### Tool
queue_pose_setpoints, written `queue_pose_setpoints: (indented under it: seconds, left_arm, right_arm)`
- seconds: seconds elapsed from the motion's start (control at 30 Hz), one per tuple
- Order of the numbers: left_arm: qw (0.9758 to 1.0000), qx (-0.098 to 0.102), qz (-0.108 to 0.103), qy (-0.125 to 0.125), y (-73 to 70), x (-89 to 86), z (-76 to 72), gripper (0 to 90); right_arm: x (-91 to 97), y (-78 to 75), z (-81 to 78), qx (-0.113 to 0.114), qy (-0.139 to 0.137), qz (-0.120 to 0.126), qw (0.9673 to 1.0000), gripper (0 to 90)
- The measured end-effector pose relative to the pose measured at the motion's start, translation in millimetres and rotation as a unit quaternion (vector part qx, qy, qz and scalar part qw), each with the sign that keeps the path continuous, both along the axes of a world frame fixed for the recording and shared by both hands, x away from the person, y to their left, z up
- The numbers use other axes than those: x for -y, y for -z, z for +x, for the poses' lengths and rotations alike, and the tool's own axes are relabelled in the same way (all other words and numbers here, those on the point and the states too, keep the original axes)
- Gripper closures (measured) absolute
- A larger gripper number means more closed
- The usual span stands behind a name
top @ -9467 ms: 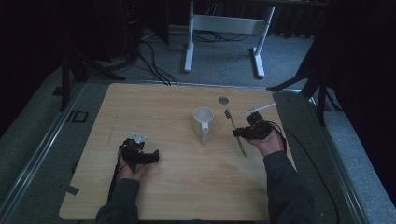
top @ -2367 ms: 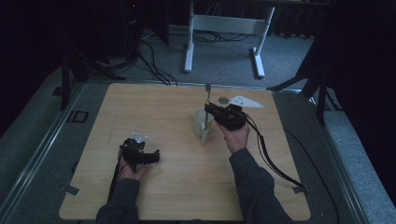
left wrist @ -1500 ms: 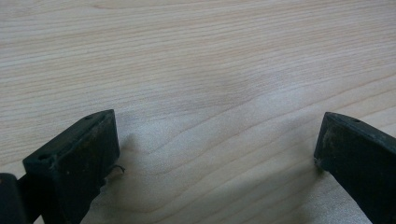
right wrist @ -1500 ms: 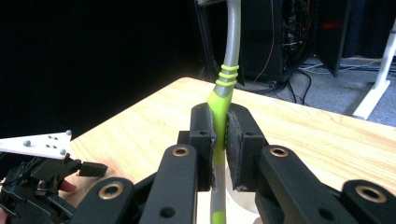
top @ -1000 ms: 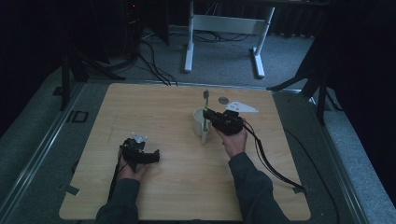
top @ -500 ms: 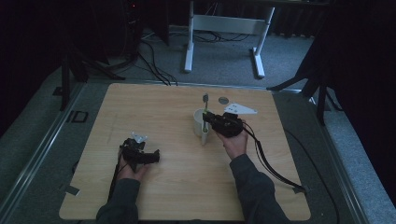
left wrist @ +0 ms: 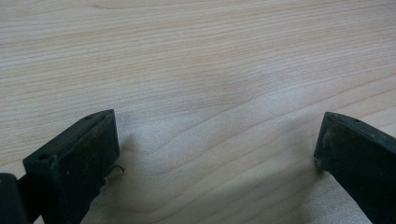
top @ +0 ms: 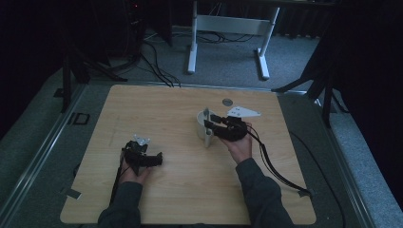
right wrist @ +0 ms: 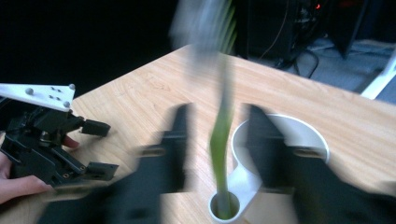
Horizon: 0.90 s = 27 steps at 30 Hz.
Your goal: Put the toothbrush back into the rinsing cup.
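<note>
The right gripper (top: 207,126) has just been opening its jaws; they now stand apart with a green-handled fork (right wrist: 221,135) loose between them, its handle end in the small holder on the side of the white cup (top: 203,127). The cup sits at the gripper's 9 o'clock. Toward 7 o'clock, well apart, the left gripper (top: 158,159) rests on the table (top: 180,190), jaws spread wide on nothing.

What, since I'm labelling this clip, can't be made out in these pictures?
- Green-handled utensil, right gripper view: motion blur smears its head, so its kind is unclear.
- Right gripper, same view: jaws have just been opening around the utensil; blur softens their edges.
- Small disc, high view: too small and dim to identify.
- Left gripper, left gripper view: bottom edge cuts off its jaws.
</note>
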<state>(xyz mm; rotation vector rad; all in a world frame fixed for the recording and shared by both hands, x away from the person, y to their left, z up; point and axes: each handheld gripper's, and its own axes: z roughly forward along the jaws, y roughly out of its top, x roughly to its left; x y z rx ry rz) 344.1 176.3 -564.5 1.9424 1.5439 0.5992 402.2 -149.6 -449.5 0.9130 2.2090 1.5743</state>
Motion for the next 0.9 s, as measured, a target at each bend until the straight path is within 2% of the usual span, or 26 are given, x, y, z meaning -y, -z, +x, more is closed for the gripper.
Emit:
queue_pose_setpoints:
  seconds: [0.03,0.1,0.2,0.4,0.9]
  left_arm:
    - [1.0,0.0,0.0,0.0,0.0,0.0,0.0,0.1]
    - [1.0,0.0,0.0,0.001,0.0,0.4,-0.1,0.1]
    - [1.0,0.0,0.001,0.001,-0.1,0.4,-0.1,0.1]
    - [1.0,0.0,0.001,0.001,-0.1,0.5,-0.2,0.1]
    - [1.0,0.0,0.001,0.0,0.0,0.5,-0.1,0.1]
  right_arm:
    - [-0.9,-0.1,-2.3,0.004,0.009,-0.008,0.9999,46.9]
    - [-1.1,0.8,-3.3,-0.008,0.001,-0.017,0.9998,39.9]
    - [0.8,2.8,-4.4,-0.014,-0.003,-0.021,0.9997,36.3]
    - [6.0,5.9,-6.1,-0.012,0.005,-0.025,0.9996,34.2]
    - [7.0,6.3,-9.1,-0.018,0.004,-0.062,0.9979,32.1]
